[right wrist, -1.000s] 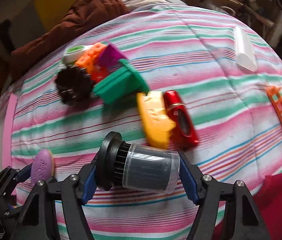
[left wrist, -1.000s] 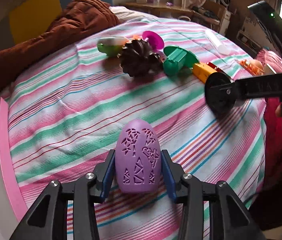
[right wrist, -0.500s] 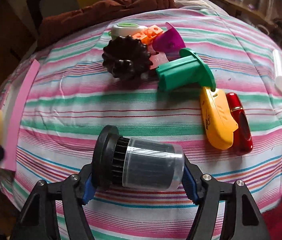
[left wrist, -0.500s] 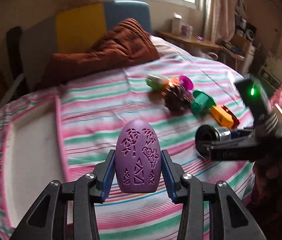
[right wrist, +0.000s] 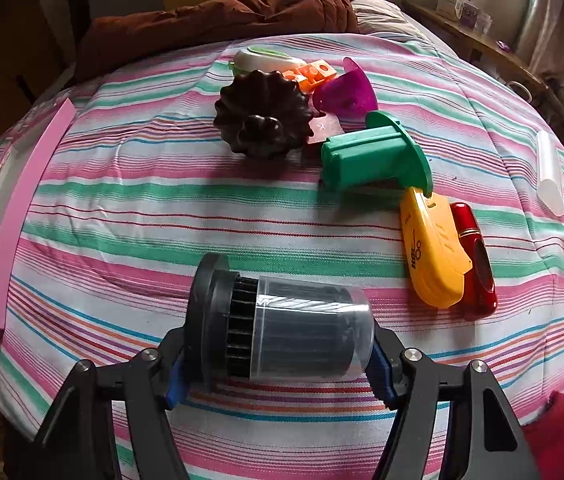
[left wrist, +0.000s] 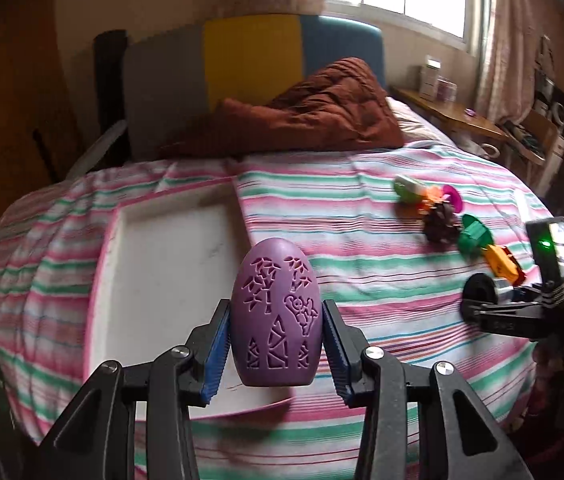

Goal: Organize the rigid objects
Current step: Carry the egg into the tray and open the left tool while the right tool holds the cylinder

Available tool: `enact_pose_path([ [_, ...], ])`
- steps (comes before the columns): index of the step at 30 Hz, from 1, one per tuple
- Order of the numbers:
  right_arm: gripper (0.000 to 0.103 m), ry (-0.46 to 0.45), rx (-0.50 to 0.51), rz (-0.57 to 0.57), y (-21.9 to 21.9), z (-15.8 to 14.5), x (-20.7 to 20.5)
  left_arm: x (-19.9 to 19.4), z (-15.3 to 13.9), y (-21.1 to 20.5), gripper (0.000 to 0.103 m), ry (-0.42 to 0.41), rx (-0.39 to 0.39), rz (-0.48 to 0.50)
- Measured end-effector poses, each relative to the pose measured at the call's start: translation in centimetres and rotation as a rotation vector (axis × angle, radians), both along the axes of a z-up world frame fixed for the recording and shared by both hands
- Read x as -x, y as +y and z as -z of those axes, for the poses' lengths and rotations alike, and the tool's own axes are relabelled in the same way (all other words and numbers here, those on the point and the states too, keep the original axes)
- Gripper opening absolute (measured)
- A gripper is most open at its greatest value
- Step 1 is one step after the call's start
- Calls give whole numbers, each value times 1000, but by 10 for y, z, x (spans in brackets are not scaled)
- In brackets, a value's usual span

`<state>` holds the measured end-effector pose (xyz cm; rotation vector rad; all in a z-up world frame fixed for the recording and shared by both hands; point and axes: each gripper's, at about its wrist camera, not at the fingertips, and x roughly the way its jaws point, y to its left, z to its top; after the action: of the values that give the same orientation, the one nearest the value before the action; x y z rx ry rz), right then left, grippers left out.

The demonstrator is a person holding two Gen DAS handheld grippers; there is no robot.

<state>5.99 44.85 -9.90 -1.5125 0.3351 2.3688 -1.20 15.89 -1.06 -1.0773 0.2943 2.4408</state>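
The left tongs (left wrist: 275, 346) tilt down over the bed, their blue pads clamped on the flanks of a purple egg-shaped shell (left wrist: 275, 320) that stands upright between them, its face cut with leaf and triangle openwork. Just behind the egg lies a white tray with a pink rim (left wrist: 241, 216) on the striped bedspread (left wrist: 342, 208).

The right tongs (right wrist: 277, 364) point more steeply down and grip a cylinder filter (right wrist: 282, 320) end to end: a black flanged cap on the left, black pleats inside a clear sleeve on the right, lying crosswise above the bedspread (right wrist: 161, 200).

Beyond it, a yellow plastic case (right wrist: 432, 248) with dark printing too small to read lies touching a red one (right wrist: 476, 256). Farther back sit a green flanged block (right wrist: 374, 156), a dark fluted mould (right wrist: 263, 114), a purple scoop (right wrist: 348, 92), orange bricks (right wrist: 314, 74) and a white-and-green gadget (right wrist: 263, 60), clustered together. A brown quilt (right wrist: 241, 4) is heaped at the head of the bed.
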Motion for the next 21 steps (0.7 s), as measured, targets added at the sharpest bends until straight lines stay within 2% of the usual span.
enact_pose_path([
  [7,70,6,-20,-5,-3,0,2,10,10,-30,44,-22,4,-67],
  [11,70,9,-23,-4,-1,1,2,27,15,-51,44,-67,-34,-90],
  [17,70,7,-32,-5,-7,0,-1,73,16,-79,44,-63,-36,-111],
  [21,70,6,-35,-7,-8,0,-1,110,23,-83,44,-80,-22,-135],
])
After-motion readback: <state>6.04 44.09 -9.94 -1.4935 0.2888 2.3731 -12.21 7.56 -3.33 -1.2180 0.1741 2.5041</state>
